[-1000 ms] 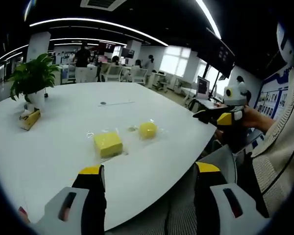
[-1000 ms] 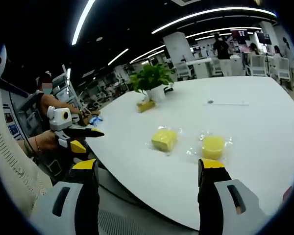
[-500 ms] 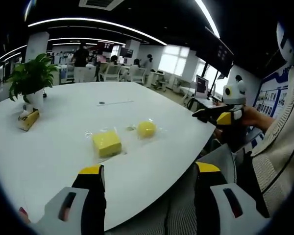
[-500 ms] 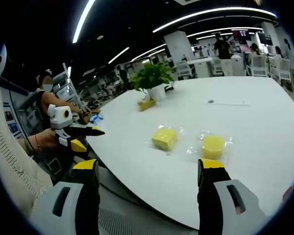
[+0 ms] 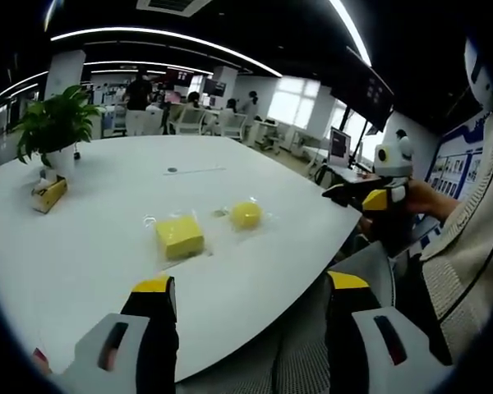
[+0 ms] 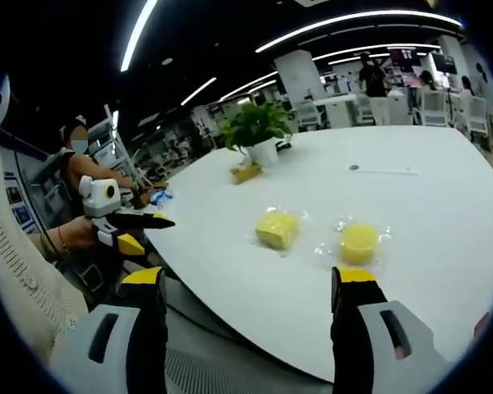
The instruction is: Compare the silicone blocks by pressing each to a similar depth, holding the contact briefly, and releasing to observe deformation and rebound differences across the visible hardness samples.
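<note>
In the left gripper view, the left tongs [image 5: 248,300] were held wide apart and empty, off the near edge of the white worktop [image 5: 107,205]. A yellow square block [image 5: 179,237] and a yellow round block [image 5: 246,215] were seen lying near each other on clear wrappers, well ahead of the jaws. A plant [image 5: 53,127] and a small yellow box [image 5: 49,194] were placed far left. The right tongs [image 5: 351,194] were seen at the right, off the worktop, their jaws drawn narrow. In the right gripper view, the right tongs [image 6: 248,300] were shown wide and empty, short of the worktop [image 6: 411,205]. The square block [image 6: 277,230] and round block [image 6: 358,243] lay ahead. The left tongs [image 6: 144,222] were seen at the left, narrow.
</note>
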